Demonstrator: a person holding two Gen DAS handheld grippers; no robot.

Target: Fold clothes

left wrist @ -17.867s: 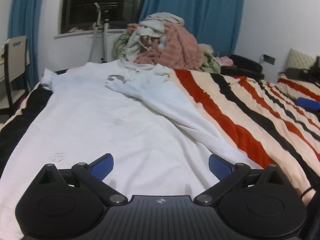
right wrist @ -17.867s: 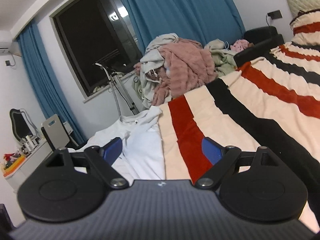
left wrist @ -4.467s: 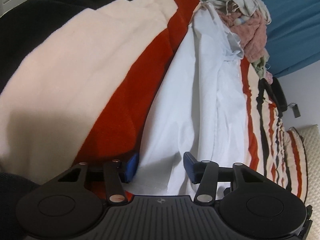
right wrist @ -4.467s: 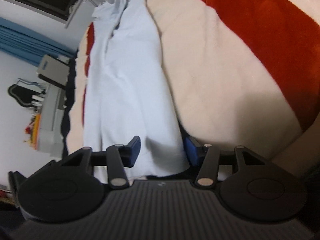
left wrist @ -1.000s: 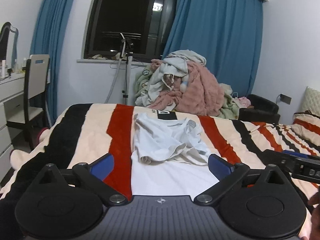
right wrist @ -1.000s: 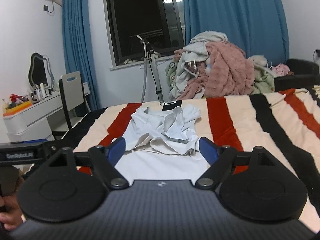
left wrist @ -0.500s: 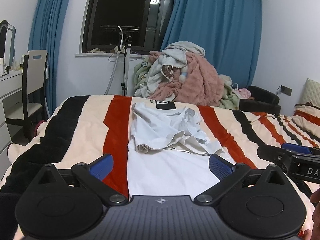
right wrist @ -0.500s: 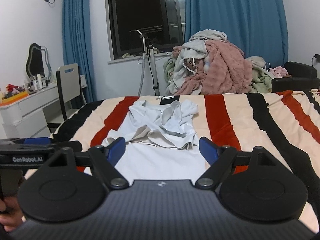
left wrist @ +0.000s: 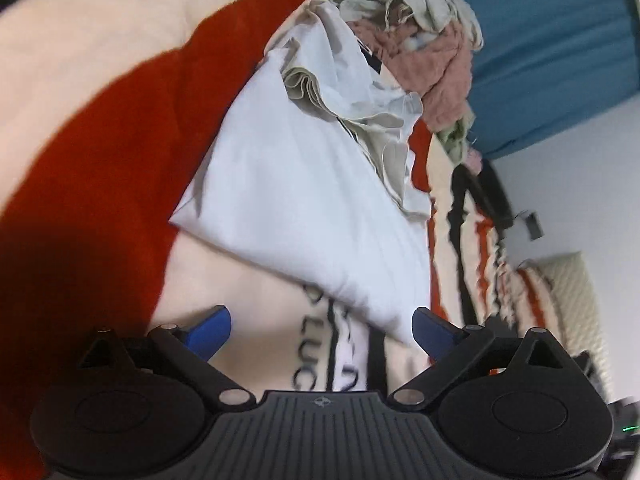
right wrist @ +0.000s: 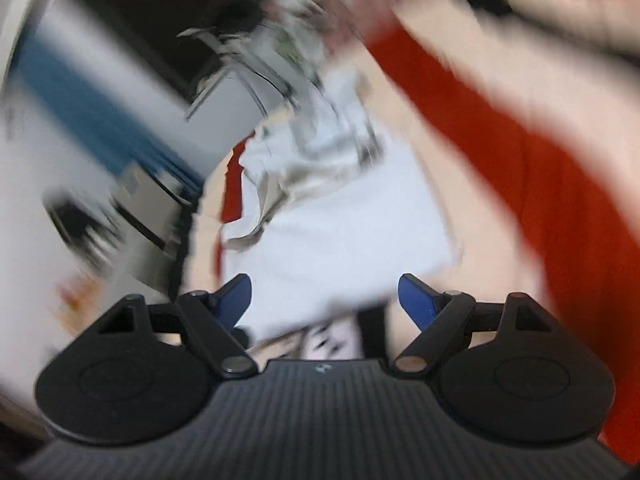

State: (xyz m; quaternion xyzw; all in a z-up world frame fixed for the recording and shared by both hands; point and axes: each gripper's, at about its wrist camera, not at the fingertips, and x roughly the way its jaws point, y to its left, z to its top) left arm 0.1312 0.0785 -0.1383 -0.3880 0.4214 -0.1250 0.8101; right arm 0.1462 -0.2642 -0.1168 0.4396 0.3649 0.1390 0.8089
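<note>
Both jaws wide; lettering below shirt (left wrist: 304,200) left-view only

Bed (left wrist: 80,128) covered by a striped blanket (left wrist: 100,184), cream, red and black bands. White shirt (left wrist: 304,200) lies partly folded on it, crumpled sleeves at its far end. Heap of clothes (left wrist: 424,44) piled at the bed's far edge. Right wrist view blurred.

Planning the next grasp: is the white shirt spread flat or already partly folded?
Partly folded. The white shirt is a narrow strip on the striped blanket, its far end bunched in layers; both grippers open, empty.
</note>
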